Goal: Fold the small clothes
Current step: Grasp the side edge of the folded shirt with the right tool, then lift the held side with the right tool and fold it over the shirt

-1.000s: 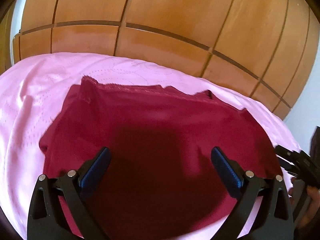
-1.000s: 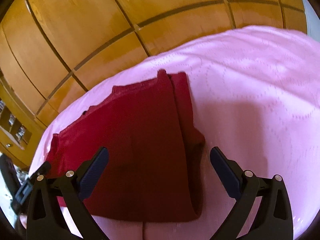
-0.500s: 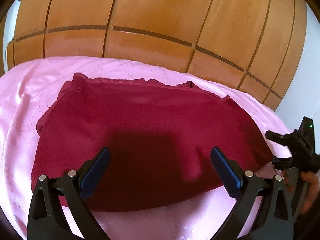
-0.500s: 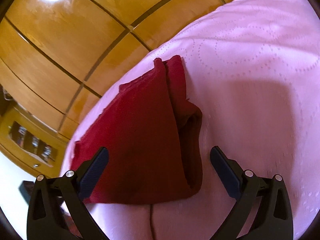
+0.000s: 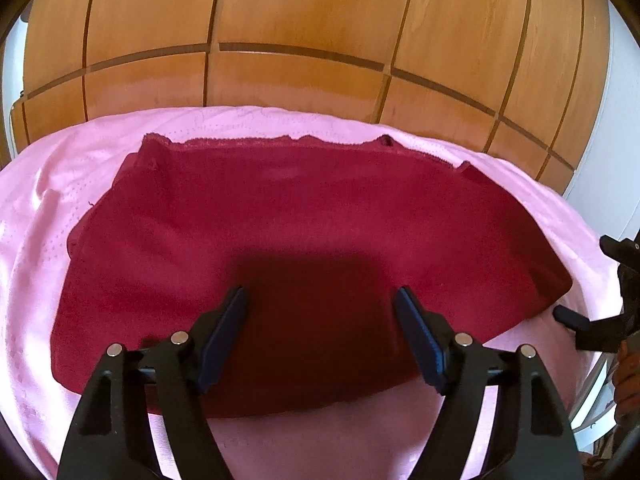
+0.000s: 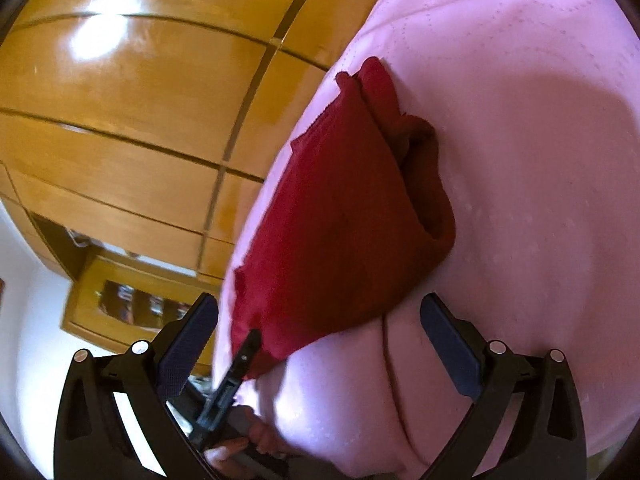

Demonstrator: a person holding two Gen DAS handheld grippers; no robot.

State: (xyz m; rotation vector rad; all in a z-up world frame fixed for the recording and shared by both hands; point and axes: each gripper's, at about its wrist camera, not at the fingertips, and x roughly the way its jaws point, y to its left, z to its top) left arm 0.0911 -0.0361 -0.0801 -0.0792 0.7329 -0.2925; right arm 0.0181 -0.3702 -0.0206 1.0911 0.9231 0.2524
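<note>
Wooden panelled wardrobe fills the far background; in front of it a pink bedspread covers the work surface. Dark red garment lies flat on the bedspread, roughly centred in the left wrist view, lace-edged hem on the far side. Right wrist view shows a doubled layer along the garment's right edge, so at least one fold looks done; judgement: mid-task, with a further fold and squaring-up left. Left gripper hovers over the near edge of the garment, jaws released and wide apart, nothing between them. Right gripper is also released and empty, held off the garment's near corner, with its body just showing at the right margin of the left view. Versus one second ago: the left camera has backed off, so the garment's near edge and a strip of bedspread now show; the right camera has swung and rolled left, bringing the other gripper's finger into frame. Garment itself appears unmoved.
</note>
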